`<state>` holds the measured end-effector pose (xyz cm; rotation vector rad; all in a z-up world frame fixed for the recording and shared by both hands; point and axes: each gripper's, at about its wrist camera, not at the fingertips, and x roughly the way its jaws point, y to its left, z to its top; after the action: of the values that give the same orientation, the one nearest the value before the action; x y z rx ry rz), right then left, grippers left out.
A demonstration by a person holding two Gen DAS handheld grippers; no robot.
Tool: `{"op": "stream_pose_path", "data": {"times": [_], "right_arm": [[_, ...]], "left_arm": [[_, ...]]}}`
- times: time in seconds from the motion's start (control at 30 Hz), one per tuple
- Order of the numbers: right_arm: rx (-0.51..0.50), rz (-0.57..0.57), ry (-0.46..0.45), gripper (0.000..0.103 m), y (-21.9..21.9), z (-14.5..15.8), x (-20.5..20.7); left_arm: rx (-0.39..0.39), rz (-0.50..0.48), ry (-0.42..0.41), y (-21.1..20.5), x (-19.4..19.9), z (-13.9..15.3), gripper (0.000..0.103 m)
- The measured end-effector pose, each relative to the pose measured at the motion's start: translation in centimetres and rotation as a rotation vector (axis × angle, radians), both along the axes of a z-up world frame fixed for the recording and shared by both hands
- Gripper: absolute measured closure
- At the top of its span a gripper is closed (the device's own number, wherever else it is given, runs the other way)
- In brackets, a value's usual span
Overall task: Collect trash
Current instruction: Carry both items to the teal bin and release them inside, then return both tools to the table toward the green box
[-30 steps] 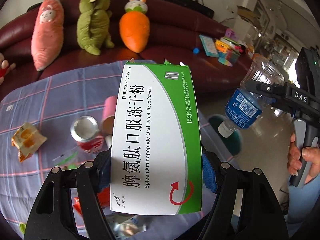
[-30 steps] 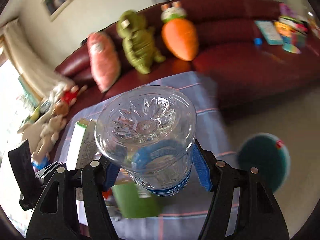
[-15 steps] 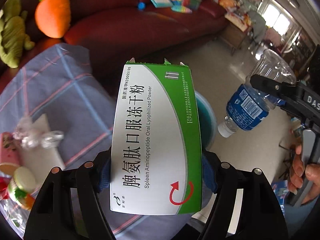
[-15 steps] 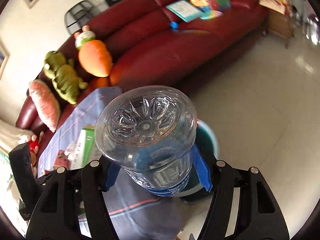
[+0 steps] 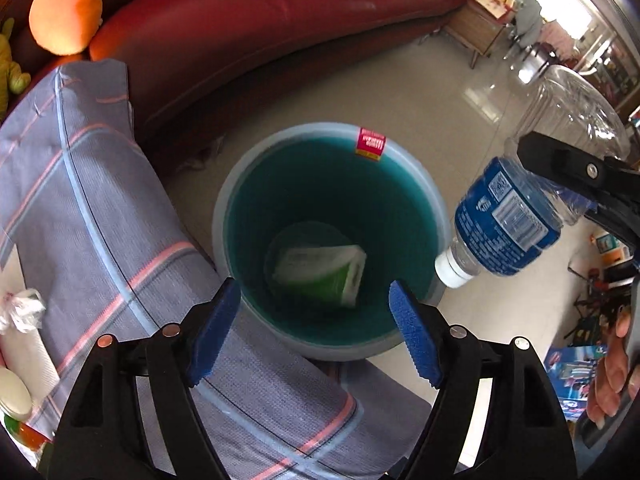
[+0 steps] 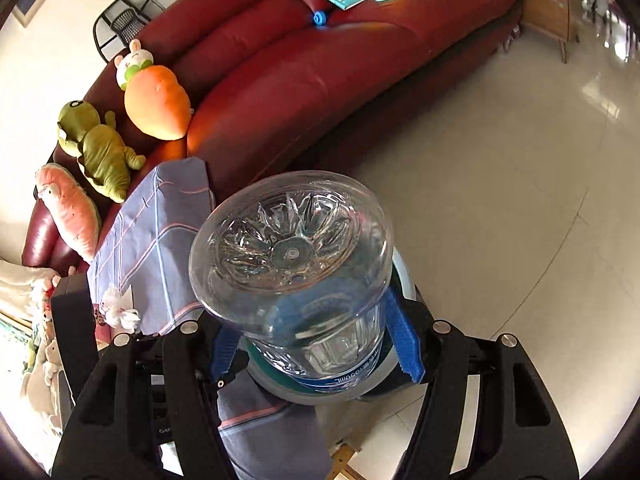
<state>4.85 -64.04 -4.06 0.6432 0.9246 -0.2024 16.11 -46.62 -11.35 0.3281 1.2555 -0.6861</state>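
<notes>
With the box [image 5: 320, 272] lying in the bin [image 5: 224, 216], our left gripper [image 5: 314, 316] hangs wide and empty above it, while our right gripper [image 6: 316, 344] clamps the bottle [image 6: 292, 256] cap-down over the rim, ready to drop.

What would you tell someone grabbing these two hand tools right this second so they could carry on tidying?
Left gripper: open, holding nothing, above the bin.
Right gripper: shut on the bottle, cap end tilted down beside the bin's rim.
Done: the box lies at the bottom of the bin.
Left: drop the bottle in, then go back to the table, where a crumpled wrapper and other bits wait.
</notes>
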Motion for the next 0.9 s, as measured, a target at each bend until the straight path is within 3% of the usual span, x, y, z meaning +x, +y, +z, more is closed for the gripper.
{"op": "stream_pose_path", "data": {"times": [0.17,0.23,0.33,0.43,0.5,0.7,0.8,0.9], "right_arm": [[0.018,0.035,0.031,0.041,0.5,-0.8,1.2],[0.03,0.057,0.055,0.041,1.0,-1.5,1.9],[0.064,0.096,0.106,0.041,1.9,-2.9,3.2],[0.097,0.116,0.145,0.034,2.8,-4.0,4.2],[0.082,0.126,0.163,0.028,3.5,-4.3,4.6],[0.077,0.156,0.168,0.027,5.4,-4.3,4.8],[0.073,0.175,0.167,0.022,6.5,-3.9,4.7],[-0.035,0.158,0.168,0.019,7.3,-2.8,4.7]], "left_arm": [[-0.006,0.018,-0.004,1.8,-0.7,0.4,0.024],[-0.024,0.042,-0.001,2.7,-0.9,1.1,0.017],[-0.051,0.09,-0.009,4.2,-0.9,2.2,0.015],[-0.079,0.125,-0.015,5.8,-0.9,3.4,0.013],[-0.088,0.141,-0.024,6.7,-1.0,4.0,0.013],[-0.113,0.197,-0.05,10.1,-1.6,6.0,0.013],[-0.113,0.215,-0.069,12.0,-2.4,6.9,0.013],[-0.115,0.229,-0.097,13.8,-3.0,7.5,0.013]]}}
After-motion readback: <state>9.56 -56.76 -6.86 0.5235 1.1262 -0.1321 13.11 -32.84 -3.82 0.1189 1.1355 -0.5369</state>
